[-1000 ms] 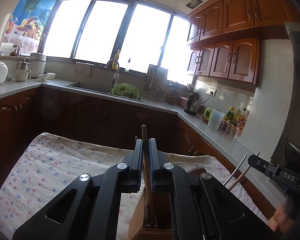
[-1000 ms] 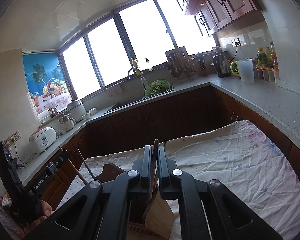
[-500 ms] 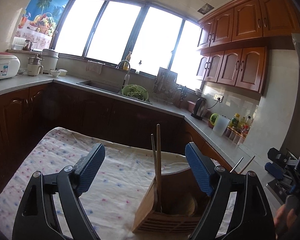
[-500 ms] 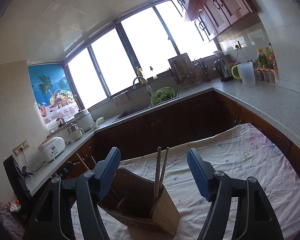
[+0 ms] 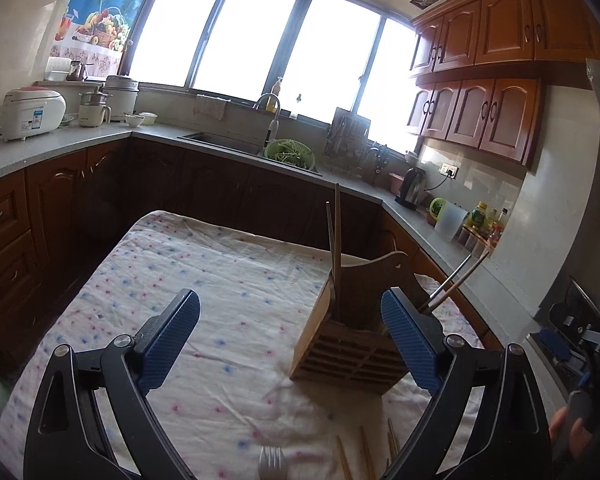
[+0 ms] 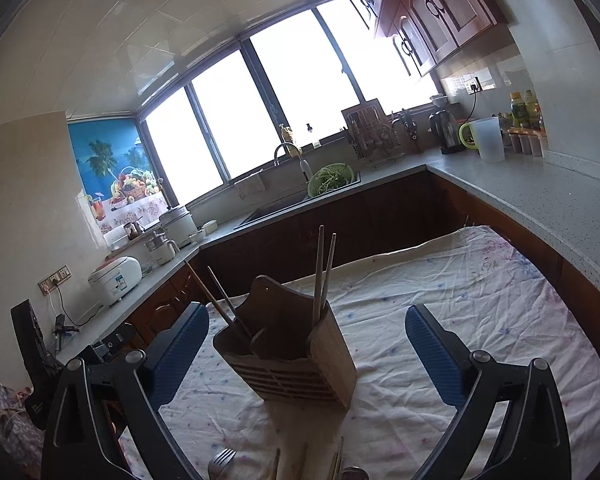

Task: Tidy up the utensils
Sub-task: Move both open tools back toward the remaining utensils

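A wooden slatted utensil holder point(image 5: 350, 344) point(image 6: 296, 360) stands on the dotted tablecloth point(image 5: 220, 280) point(image 6: 480, 312). Two chopsticks point(image 5: 335, 248) point(image 6: 323, 272) stand upright in one compartment, and two more point(image 5: 454, 280) point(image 6: 216, 300) lean out of the other side. My left gripper point(image 5: 290, 332) is still opening with nothing between its blue pads point(image 5: 168, 340), back from the holder. My right gripper point(image 6: 306, 354) is also opening wide and empty, the holder beyond its tips. A fork point(image 5: 272, 464) point(image 6: 220, 462) and loose chopsticks point(image 5: 366, 456) point(image 6: 336, 460) lie on the cloth near me.
Kitchen counters point(image 5: 60, 140) point(image 6: 540, 192) wrap around the table, with a sink and green colander point(image 5: 290, 152), a kettle point(image 6: 444, 132), a jug point(image 6: 488, 138) and a rice cooker point(image 5: 28, 112). A hand point(image 5: 568, 436) shows at the right edge of the left wrist view.
Both grippers were shut on chopsticks over the holder; they opened, left the chopsticks standing in it, and drew back toward me.
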